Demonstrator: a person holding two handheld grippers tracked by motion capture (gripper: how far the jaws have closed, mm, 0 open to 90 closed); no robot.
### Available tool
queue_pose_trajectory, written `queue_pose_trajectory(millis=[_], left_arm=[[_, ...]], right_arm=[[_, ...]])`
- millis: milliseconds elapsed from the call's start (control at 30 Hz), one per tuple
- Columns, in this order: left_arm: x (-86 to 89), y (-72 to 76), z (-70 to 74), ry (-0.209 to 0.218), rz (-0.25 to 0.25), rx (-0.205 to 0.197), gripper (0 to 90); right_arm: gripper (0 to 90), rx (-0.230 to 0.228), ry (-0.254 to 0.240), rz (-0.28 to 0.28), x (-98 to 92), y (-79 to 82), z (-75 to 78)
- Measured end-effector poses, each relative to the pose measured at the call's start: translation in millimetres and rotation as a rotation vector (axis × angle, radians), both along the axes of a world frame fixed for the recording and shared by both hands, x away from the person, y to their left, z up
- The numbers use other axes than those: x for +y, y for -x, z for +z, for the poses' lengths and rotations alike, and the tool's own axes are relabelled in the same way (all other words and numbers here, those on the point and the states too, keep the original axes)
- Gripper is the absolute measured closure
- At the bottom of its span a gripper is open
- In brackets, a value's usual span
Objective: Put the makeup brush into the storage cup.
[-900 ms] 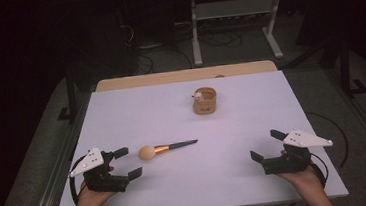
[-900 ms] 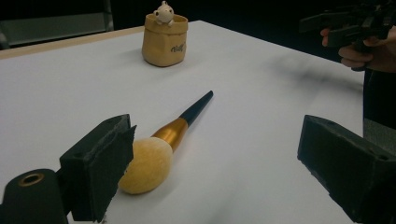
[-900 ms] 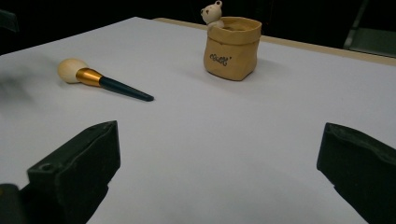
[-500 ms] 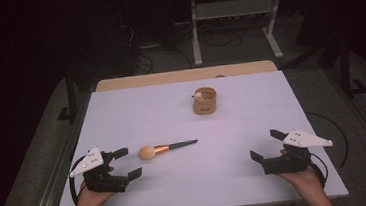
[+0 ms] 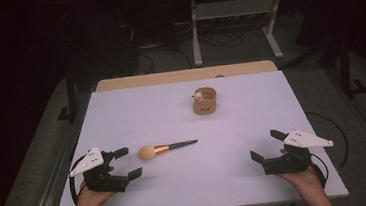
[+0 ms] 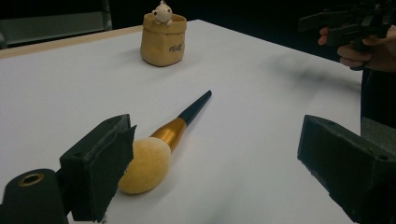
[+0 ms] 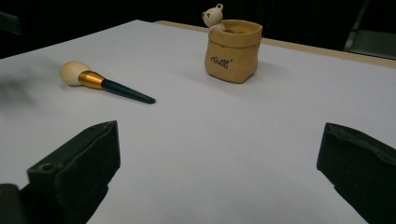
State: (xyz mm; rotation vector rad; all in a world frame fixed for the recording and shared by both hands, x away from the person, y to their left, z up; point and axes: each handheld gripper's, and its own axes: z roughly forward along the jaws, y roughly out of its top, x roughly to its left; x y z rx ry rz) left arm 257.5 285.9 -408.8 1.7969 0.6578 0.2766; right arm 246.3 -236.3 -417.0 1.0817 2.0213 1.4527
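A makeup brush (image 5: 164, 148) with a round cream head, gold ferrule and dark handle lies on the white table (image 5: 183, 123), left of centre. It also shows in the left gripper view as the brush (image 6: 159, 147) and in the right gripper view as the brush (image 7: 100, 82). A small tan pot (image 5: 205, 101) with a bear figure on its rim stands farther back, seen too as the pot (image 6: 163, 39) and the pot (image 7: 232, 49). My left gripper (image 5: 127, 163) rests open just left of the brush head, nothing between its jaws. My right gripper (image 5: 267, 146) sits open at the front right, empty.
A strip of wooden board (image 5: 183, 75) runs along the table's far edge. Beyond it stand a metal stand (image 5: 234, 23) and cables on the dark floor. In the left gripper view the other hand (image 6: 369, 44) with its gripper shows at the upper right.
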Motion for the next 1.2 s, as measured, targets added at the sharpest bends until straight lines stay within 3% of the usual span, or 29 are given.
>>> queue_pose_trajectory(millis=[533, 1200], left_arm=[[-1.4, -9.2, 7.9, 0.008, -0.002, -0.025, 10.0], [-16.0, -27.4, 17.6, 0.016, -0.040, -0.055, 10.0]], right_arm=[[0.0, -0.008, -0.011, 0.007, 2.5, 0.0, 0.4], [0.0, -0.016, -0.008, 0.005, 2.6, -0.8, 1.0]])
